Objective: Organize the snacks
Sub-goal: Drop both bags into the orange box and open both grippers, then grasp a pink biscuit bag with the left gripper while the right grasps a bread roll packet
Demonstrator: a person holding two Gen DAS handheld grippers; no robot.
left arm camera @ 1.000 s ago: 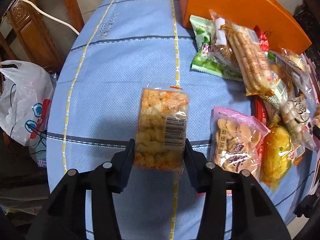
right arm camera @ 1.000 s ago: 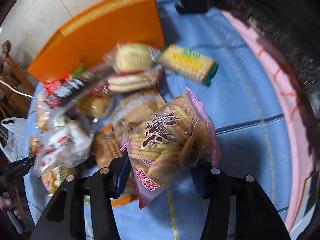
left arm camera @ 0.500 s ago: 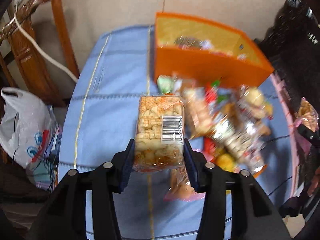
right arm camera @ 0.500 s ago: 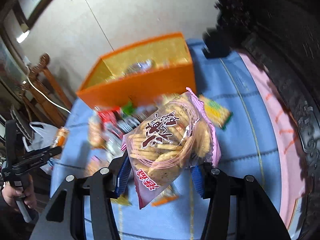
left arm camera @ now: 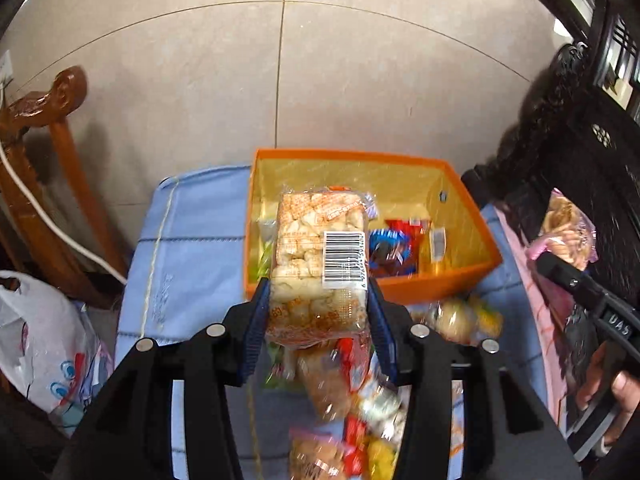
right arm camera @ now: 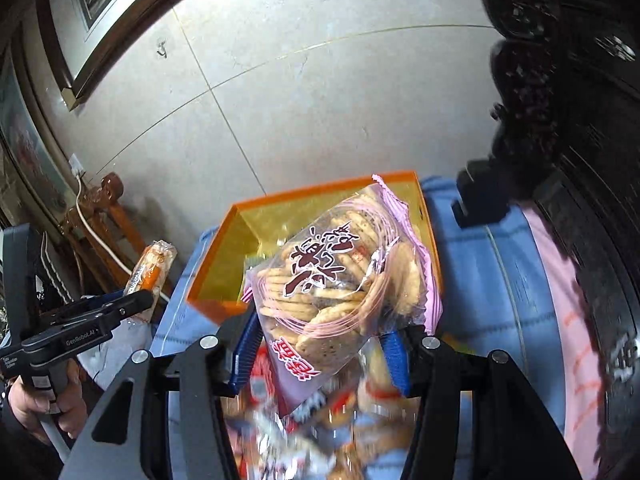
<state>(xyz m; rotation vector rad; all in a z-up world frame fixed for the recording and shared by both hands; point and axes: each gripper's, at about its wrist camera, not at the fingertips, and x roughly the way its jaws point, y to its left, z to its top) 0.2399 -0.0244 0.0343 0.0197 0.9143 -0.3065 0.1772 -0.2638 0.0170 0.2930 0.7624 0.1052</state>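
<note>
Both grippers have risen and tilted since a second ago, so the orange box [left arm camera: 448,280] now lies open beyond the fingers. From the left wrist, the left gripper [left arm camera: 318,322] is clamped on the clear puffed-snack pack [left arm camera: 316,264], held in the air before the box's near wall, with loose snacks [left arm camera: 360,400] blurred on the blue tablecloth [left arm camera: 188,248] below the fingers. From the right wrist, the right gripper [right arm camera: 320,354] pinches the pink-edged cracker bag [right arm camera: 340,280] by its lower end, the bag leaning up over the orange box [right arm camera: 224,256].

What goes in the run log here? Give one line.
left gripper: puffed-snack pack | right gripper: cracker bag | both raised before orange box
</note>
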